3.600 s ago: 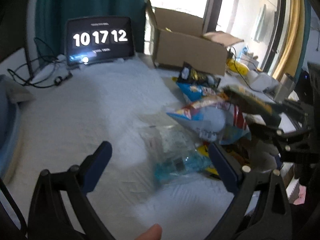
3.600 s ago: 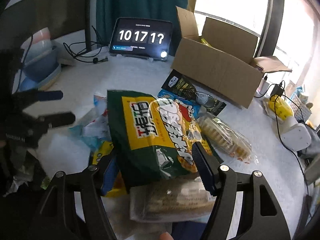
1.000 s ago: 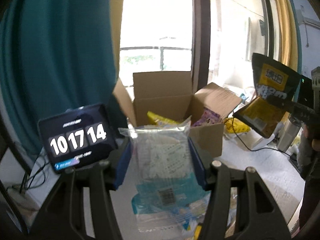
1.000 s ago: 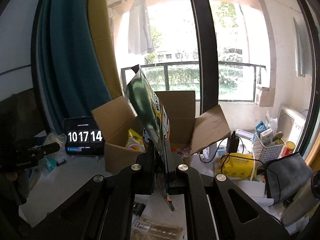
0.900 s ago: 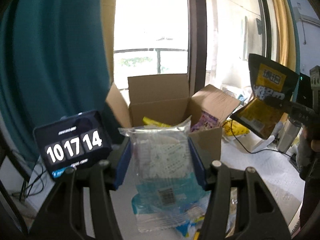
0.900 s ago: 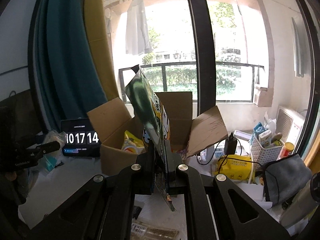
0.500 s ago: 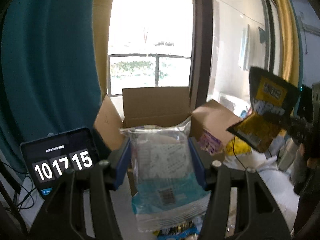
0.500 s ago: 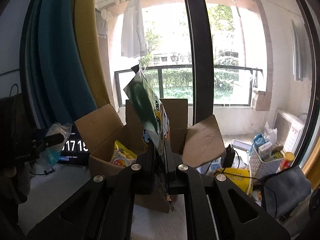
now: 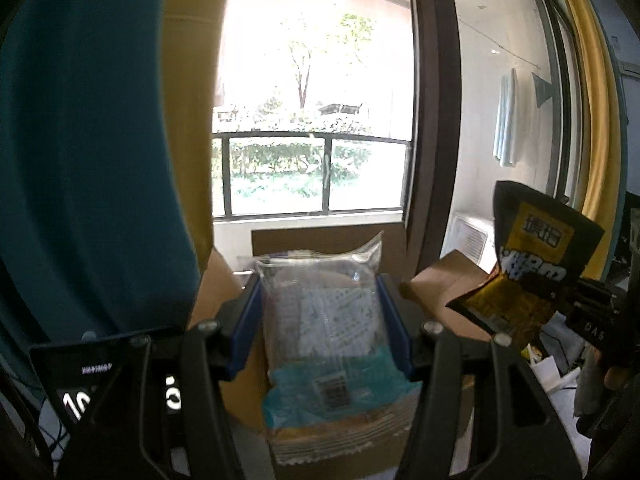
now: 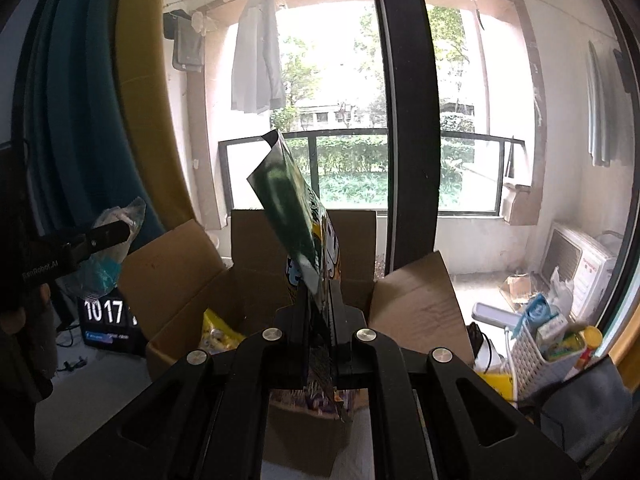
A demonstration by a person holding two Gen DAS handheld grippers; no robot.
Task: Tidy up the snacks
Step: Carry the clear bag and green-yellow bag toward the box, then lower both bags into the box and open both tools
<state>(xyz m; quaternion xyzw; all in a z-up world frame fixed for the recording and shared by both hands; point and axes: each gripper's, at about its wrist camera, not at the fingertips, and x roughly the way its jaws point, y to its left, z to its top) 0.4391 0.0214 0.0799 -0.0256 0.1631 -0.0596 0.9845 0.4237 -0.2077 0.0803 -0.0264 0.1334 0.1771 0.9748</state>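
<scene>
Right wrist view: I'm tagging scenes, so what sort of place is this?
Probably a home room beside a balcony: curtains, a shirt hung outside, a cardboard box on the table.

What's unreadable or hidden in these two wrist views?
- Left wrist: inside of the cardboard box, hidden by the clear snack pack in the left gripper.
- Left wrist: tablet clock digits, cut by a finger.
- Right wrist: front of the green chip bag, edge-on in the right gripper.
- Right wrist: box floor, mostly blocked.

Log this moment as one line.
left claw: shut on clear packet | right claw: shut on green bag | cardboard box: open, ahead
</scene>
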